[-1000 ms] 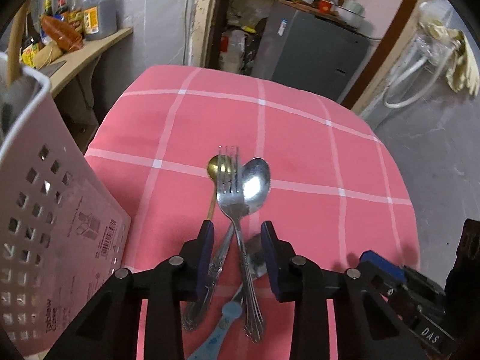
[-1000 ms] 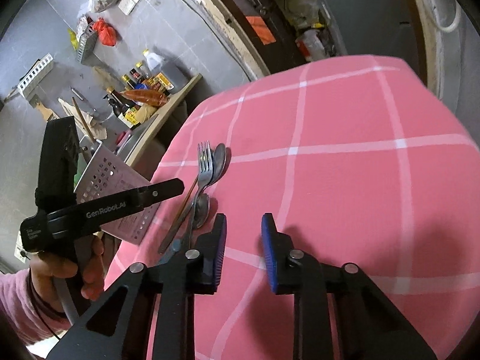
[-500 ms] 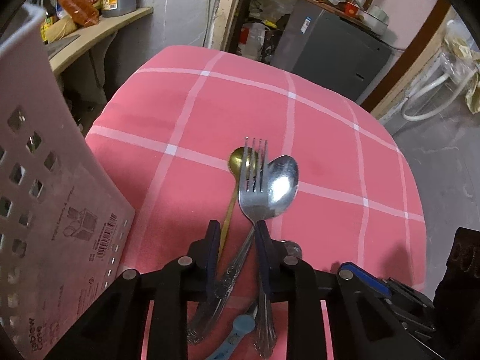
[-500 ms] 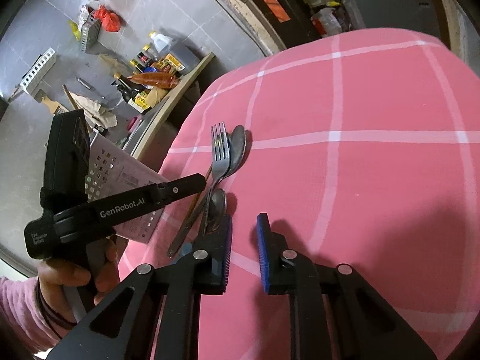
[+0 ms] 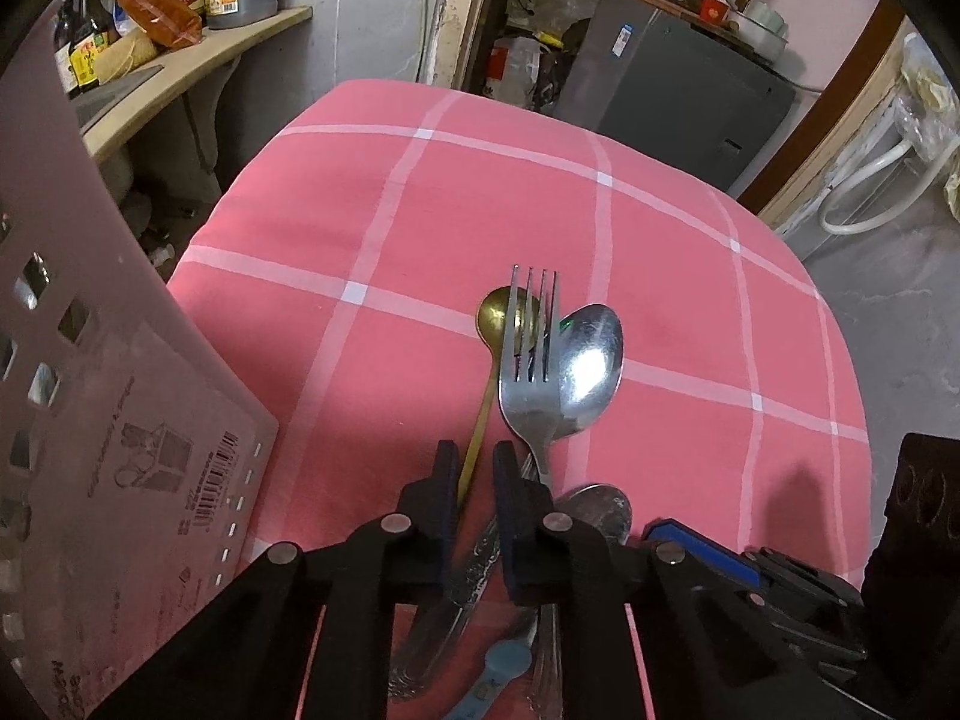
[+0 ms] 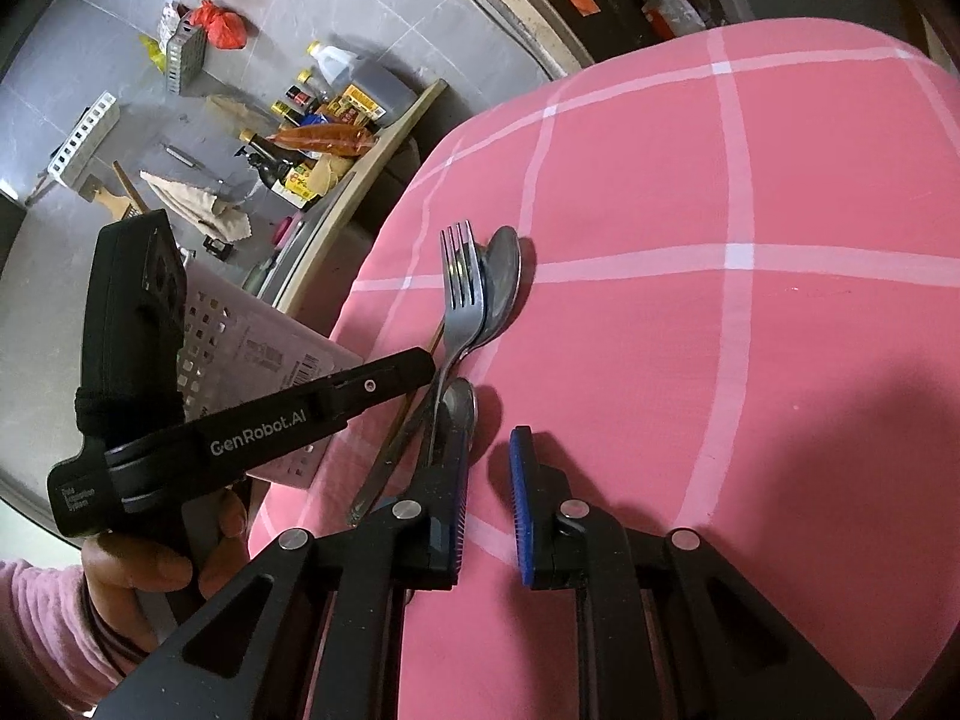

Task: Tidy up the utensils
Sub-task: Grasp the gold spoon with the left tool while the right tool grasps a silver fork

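Hovering low over the near end of a heap of cutlery, the left gripper pointed steeply down at the pink checked tablecloth. Its jaws had just been closing and stood a narrow slit apart. The thin handle of the gold spoon ran up through that slit, with cloth showing beside it, so the pads were not seen pressing on it. An ornate silver handle and a blue-handled utensil lay under the fingers, nearer the camera.

A hand in a pink sleeve gripped that tool. Just to its right, the right gripper also hung close above the cloth. Its jaws had just been closing too, and the small gap between the blue pads held nothing but bare cloth. Its left finger sat just beside the bowl of a small silver spoon.

Beyond the fingers the fork lay tines away, overlapping the gold spoon's bowl on one side and a large silver spoon on the other. A white perforated caddy stood at the table's left edge, near the heap. Farther off were a shelf of bottles and a grey cabinet.
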